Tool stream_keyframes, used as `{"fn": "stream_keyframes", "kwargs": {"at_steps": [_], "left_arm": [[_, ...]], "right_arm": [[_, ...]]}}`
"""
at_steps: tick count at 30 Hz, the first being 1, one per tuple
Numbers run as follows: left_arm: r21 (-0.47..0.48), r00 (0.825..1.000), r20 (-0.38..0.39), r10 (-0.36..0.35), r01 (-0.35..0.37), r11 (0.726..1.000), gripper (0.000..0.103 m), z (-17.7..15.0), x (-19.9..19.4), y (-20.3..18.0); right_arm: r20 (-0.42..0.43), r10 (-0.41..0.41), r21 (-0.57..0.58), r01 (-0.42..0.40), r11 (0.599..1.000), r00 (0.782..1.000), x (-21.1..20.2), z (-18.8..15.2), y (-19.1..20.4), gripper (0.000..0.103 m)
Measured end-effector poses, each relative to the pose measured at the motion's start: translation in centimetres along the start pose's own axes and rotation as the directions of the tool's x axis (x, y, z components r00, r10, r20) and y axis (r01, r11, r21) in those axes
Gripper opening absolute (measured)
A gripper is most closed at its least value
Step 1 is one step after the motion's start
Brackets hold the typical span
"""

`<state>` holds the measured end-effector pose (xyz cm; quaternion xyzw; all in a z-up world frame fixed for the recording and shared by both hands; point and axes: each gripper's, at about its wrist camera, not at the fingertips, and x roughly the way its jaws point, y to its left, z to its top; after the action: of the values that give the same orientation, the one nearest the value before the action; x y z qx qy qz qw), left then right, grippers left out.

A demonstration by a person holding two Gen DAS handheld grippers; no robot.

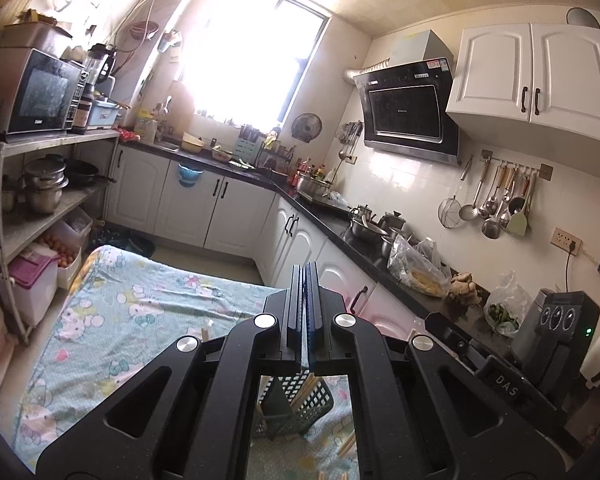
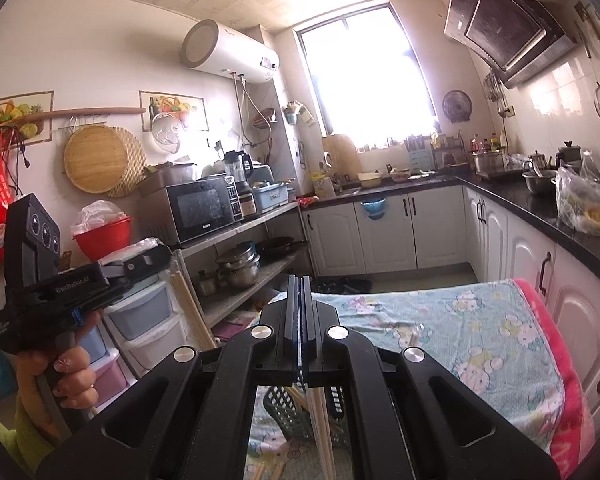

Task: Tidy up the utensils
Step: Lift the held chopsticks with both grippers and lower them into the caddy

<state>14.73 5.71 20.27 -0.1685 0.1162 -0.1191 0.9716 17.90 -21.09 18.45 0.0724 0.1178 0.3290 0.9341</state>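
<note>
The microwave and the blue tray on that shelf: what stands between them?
A blender above a dark jar stands between the microwave and the blue tray, in the right wrist view.

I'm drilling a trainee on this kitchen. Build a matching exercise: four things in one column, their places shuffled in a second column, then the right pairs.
Things
1. microwave
2. water heater
3. mesh basket
4. ladles

Places
A. hanging from the wall rail
B. on the cartoon-print cloth
C. on the top shelf of the metal rack
D. mounted high on the wall, beside the window

Pairs: 1-C, 2-D, 3-B, 4-A
</note>
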Motion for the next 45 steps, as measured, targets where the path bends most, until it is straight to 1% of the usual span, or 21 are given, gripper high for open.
{"fn": "stream_keyframes", "kwargs": {"at_steps": [4, 8, 15, 21, 27, 36, 45], "left_arm": [[0.017, 1.000, 0.008, 0.022, -0.022, 1.000, 0.000, 0.5, 0.7, 0.0], [0.027, 0.999, -0.001, 0.039, -0.039, 0.999, 0.000, 0.9, 1.7, 0.2], [0.015, 0.998, -0.011, 0.068, -0.068, 0.998, 0.000, 1.4, 3.7, 1.2], [-0.004, 0.996, -0.016, 0.085, -0.085, 0.996, 0.000, 1.8, 5.1, 2.1], [-0.023, 0.996, -0.024, 0.083, -0.084, 0.996, 0.000, 1.8, 6.5, 2.7], [-0.032, 0.997, -0.032, 0.067, -0.068, 0.997, 0.000, 1.0, 8.0, 2.6], [0.033, 0.998, -0.020, 0.066, -0.065, 0.997, 0.000, -0.4, 9.3, 1.3]], "right_arm": [[0.014, -0.002, -0.002, 0.002, 1.000, 1.000, 0.6, 0.9, 0.0, 0.001], [0.021, -0.007, -0.017, 0.007, 1.000, 1.000, 1.1, 1.7, 0.3, 0.001], [0.050, -0.023, -0.028, 0.024, 0.999, 0.999, 2.1, 3.2, 0.0, 0.001], [0.048, -0.049, -0.024, 0.050, 0.998, 0.998, 3.4, 3.8, -1.0, 0.001], [0.051, -0.071, -0.015, 0.072, 0.997, 0.996, 4.5, 4.0, -2.0, 0.001], [0.065, -0.089, -0.013, 0.090, 0.996, 0.994, 6.3, 4.0, -3.3, 0.001], [0.039, -0.087, -0.029, 0.089, 0.996, 0.995, 8.6, 3.0, -3.9, 0.001]]}}
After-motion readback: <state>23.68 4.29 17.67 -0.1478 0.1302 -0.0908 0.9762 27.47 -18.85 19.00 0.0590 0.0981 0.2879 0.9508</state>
